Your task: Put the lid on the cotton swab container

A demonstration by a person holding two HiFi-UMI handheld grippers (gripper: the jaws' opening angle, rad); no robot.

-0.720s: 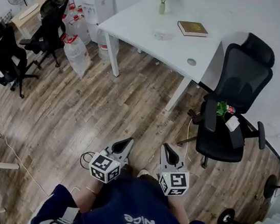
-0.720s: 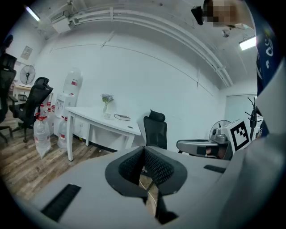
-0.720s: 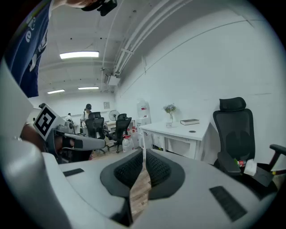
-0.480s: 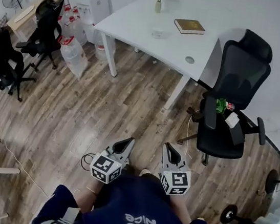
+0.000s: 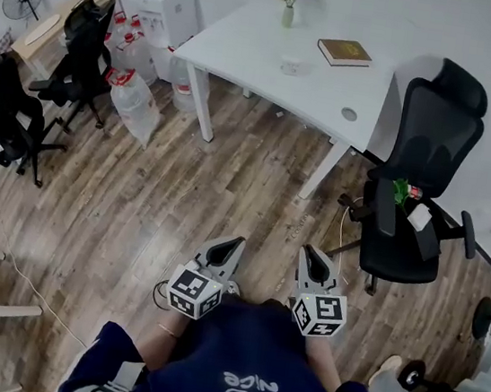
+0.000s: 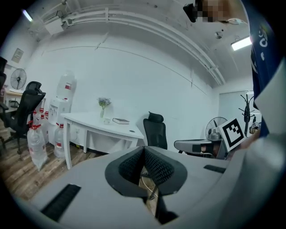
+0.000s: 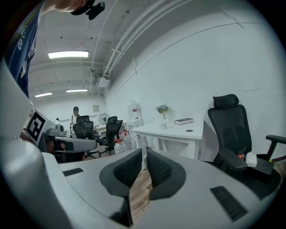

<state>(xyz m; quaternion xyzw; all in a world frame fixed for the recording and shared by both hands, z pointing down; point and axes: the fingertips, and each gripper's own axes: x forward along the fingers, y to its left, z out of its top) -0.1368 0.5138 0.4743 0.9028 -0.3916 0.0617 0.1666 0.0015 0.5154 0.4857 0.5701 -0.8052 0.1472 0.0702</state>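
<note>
1. Hovering over the wood floor [image 5: 137, 193], the left tool [image 5: 235, 243] is closed and empty.
2. The right tool [image 5: 311, 252] beside it is closed and empty too.
3. A small white container [image 5: 290, 65] stands well apart on the white tabletop [image 5: 248, 46], near a book [image 5: 344, 52].

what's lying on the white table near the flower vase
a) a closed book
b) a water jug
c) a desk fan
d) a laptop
a: a closed book lies flat on the white table, just right of the flower vase in the head view.
</note>
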